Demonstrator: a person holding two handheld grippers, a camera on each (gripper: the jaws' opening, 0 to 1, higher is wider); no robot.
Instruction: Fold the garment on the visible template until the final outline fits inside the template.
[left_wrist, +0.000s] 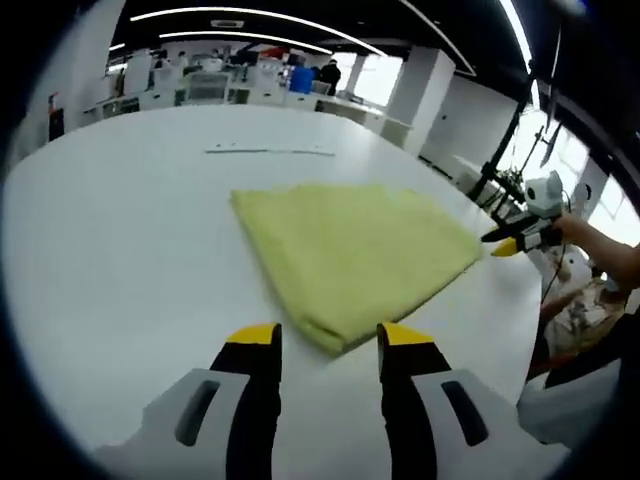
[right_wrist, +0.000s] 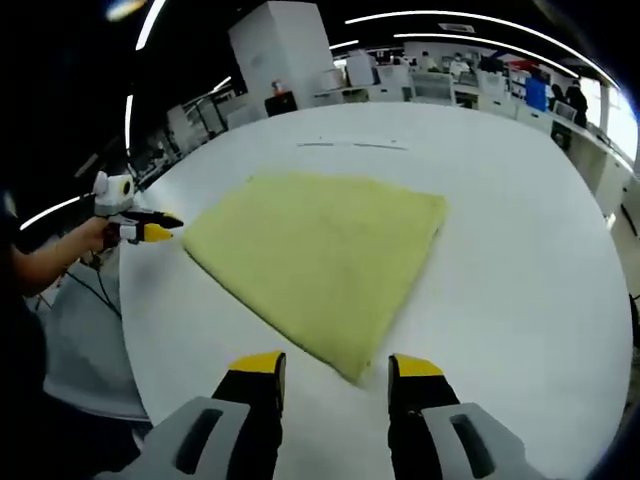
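Left gripper view, folded yellow garment laid flat on white surface, left gripper and right gripper both held with jaws parted, nothing gripped.

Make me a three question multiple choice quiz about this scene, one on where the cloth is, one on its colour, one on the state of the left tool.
1. Where does the cloth lie?
A. on the white table
B. on the floor
C. over a chair

2. What colour is the cloth?
A. red
B. yellow-green
C. blue

3. How is the left tool?
A. shut on the cloth
B. shut and empty
C. open, holding nothing

Answers: 1 A, the cloth lies flat on the tabletop; 2 B, both views show it yellow-green; 3 C, its jaws stand apart just short of the cloth's corner.
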